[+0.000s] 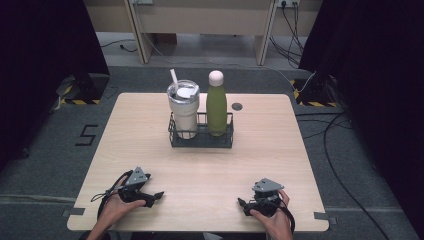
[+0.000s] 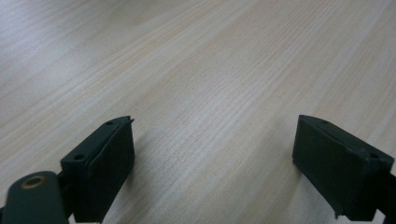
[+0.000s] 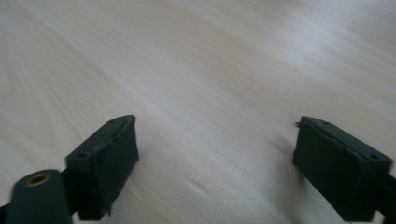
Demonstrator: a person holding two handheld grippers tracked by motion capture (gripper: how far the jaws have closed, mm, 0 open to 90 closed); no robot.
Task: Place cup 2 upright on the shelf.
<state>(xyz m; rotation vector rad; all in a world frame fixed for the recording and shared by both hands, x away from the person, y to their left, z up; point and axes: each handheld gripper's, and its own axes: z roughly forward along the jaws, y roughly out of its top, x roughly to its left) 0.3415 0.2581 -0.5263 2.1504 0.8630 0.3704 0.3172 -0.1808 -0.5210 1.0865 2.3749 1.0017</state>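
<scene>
Both grippers rest low at the near edge of the light wooden worktop (image 1: 150, 150), each held in one of the person's hands. The left gripper (image 1: 156, 196) sits at the near left, its jaws turned inward toward the middle of the worktop; in the left gripper view (image 2: 212, 154) its jaws stand wide apart with only bare wood grain between them, so it is released and grasps nothing. The right gripper (image 1: 242, 204) sits at the near right, well apart from the left one, its jaws also turned inward; in the right gripper view (image 3: 215, 154) the two black pads are spread with nothing but worktop between them, so it too is released. Well ahead of both grippers, on the far half of the worktop and roughly midway between them, stands a black wire basket (image 1: 201, 140). In its left end, on the left gripper's side, stands upright a pale tumbler (image 1: 183, 112) with a lid and straw; just beside it, on the right gripper's side, stands upright a green bottle (image 1: 216, 107) with a pale cap. Just beyond the basket, a small dark round grommet (image 1: 237, 106) is set in the worktop.
</scene>
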